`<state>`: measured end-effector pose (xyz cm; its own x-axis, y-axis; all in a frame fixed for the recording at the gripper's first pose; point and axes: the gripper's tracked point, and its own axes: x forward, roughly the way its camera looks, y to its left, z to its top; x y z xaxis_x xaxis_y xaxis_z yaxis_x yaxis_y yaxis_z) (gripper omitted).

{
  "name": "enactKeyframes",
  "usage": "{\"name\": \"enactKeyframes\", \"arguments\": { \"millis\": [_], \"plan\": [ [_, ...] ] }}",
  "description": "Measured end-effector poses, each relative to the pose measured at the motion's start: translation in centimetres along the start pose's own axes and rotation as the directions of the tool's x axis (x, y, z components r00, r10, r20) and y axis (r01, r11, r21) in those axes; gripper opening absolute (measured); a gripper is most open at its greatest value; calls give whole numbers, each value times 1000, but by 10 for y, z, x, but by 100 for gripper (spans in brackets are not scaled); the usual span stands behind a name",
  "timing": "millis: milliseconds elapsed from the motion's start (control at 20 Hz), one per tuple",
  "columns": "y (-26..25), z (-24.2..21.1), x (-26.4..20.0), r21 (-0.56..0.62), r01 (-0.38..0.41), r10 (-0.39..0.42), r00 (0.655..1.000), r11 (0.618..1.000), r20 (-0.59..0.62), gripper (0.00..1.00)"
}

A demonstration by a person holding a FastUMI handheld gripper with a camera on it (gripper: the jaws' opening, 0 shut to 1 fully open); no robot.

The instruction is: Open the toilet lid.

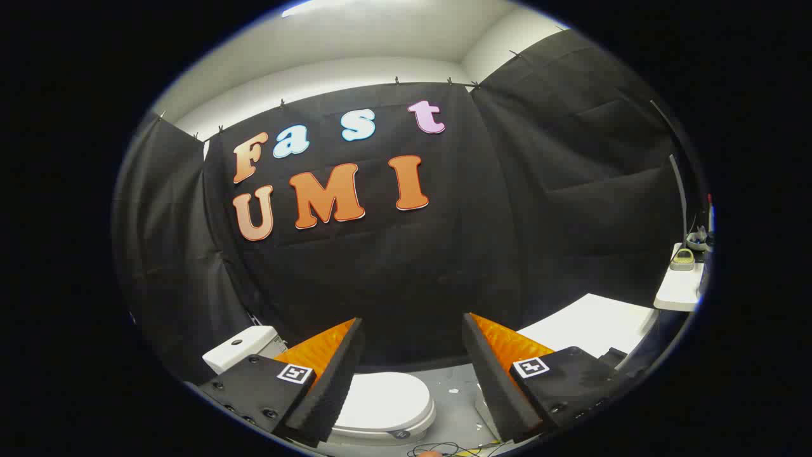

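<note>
While the gripper (412, 381) hangs above the floor with its fingers (330, 387) spread wide apart and nothing between them, the toilet sits low in the gripper view, under and just ahead of the left finger. Each finger has a dark foam pad on its inner face, an orange back and a small black-and-white square marker on its black base. The toilet lid (384, 401) is white, lies flat and closed on the bowl, and is partly hidden by the left finger; none of it is touched by either finger. Behind the lid and to its left stands the white cistern (240, 348), with a round button on top. The grey floor (458, 406) shows between the fingers, with thin dark cables near the bottom. Beyond the right finger lies a white surface (587, 324), and farther right a small white shelf (680, 293) carries a few small items too small to tell.
</note>
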<state>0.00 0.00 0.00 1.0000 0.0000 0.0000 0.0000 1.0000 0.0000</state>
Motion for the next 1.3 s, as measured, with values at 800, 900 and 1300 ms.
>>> {"name": "enactKeyframes", "arguments": {
  "millis": [800, 900, 1300],
  "plan": [
    [-6, 0, 0, 13, 16, -16, 1000, 1000, -9, 99],
    [-7, 1, 0, 17, 17, -16, 1000, 1000, -10, 99],
    [9, -30, 16, 117, -37, 47, 996, 992, -81, 99]
  ]
}}
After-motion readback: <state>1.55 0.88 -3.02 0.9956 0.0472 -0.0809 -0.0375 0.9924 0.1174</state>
